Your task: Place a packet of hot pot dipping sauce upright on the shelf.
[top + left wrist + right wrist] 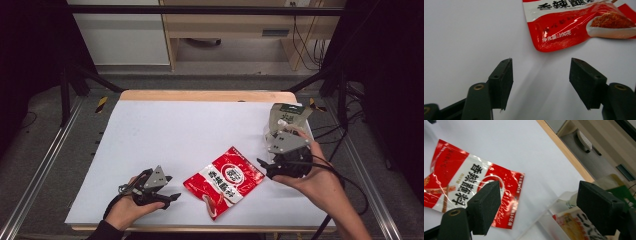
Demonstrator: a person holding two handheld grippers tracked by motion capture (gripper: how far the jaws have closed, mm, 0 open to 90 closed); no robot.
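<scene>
On the left we see the left gripper (172, 187) low on the white table (165, 125), its jaws wide apart and empty. Just beside it, in the middle, lies a red snack packet (223, 181). On the right, the right gripper (262, 167) is open too, near a green and tan pouch (284, 116).

A glossy, crinkled red plastic packet (223, 181) lay on a smooth matt white tabletop (175, 130) edged in pale wood, near matt black gripper jaws and a shiny beige-green pouch (285, 119).
</scene>
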